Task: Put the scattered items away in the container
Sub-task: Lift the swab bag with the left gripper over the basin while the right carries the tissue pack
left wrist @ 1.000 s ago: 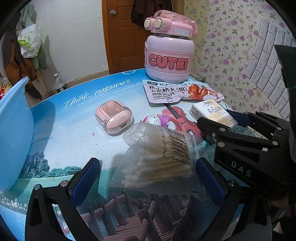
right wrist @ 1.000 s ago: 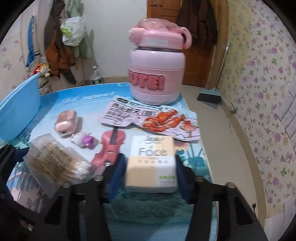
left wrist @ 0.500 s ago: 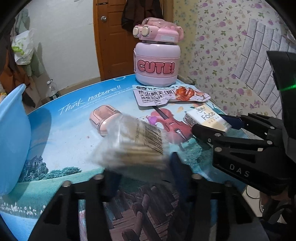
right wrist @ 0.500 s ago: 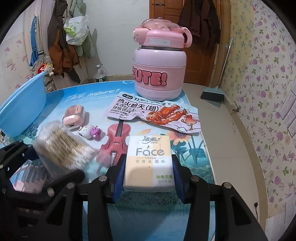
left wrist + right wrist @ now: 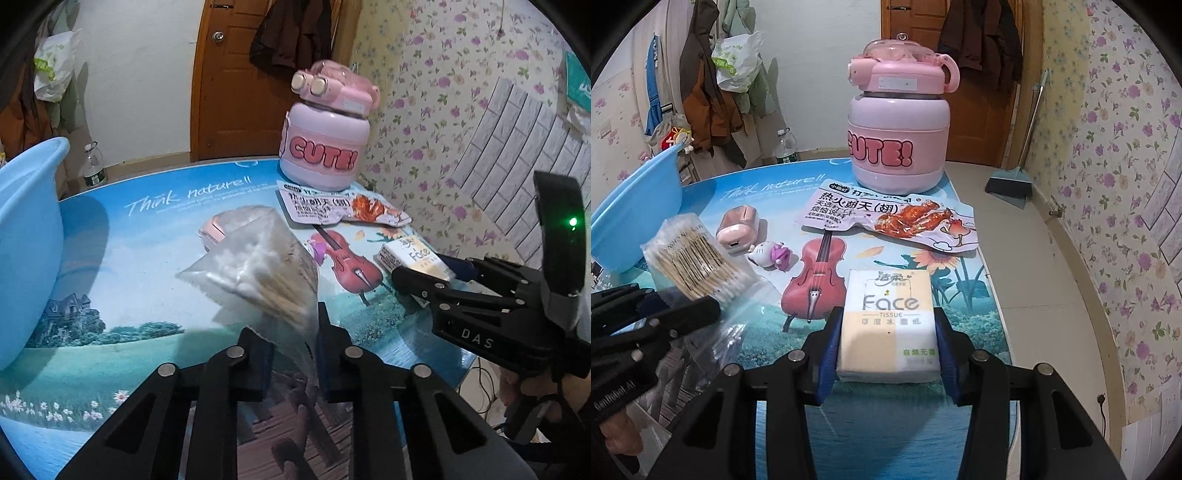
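**Two items gripped, blue basin waiting at the counter's left**

Two hand-held grippers each hold something over the counter (image 5: 975, 280). The left hand-held gripper (image 5: 293, 354) is clamped on the loose plastic tail of a clear bag of cotton swabs (image 5: 266, 269), which hangs tilted above the printed surface rather than lying on it. The right hand-held gripper (image 5: 888, 343) is closed on the sides of a tissue pack (image 5: 888, 321) marked "Face"; the pack's far end points toward the middle of the counter.

At the left edge stands a blue basin (image 5: 639, 206). Only its rim and outer wall show, so what lies inside cannot be told.

At the far side stands a pink jug (image 5: 899, 136) lettered "CUTE!", its lid on; its contents are hidden. Just in front of it lies a flat snack packet (image 5: 886, 218) with a picture of chicken wings.

Between the basin and the snack packet rest a small pink earbud case (image 5: 737, 227), lid shut, and just beside it a little cat figurine (image 5: 770, 254). Both lie on the counter, apart from either hand-held gripper.
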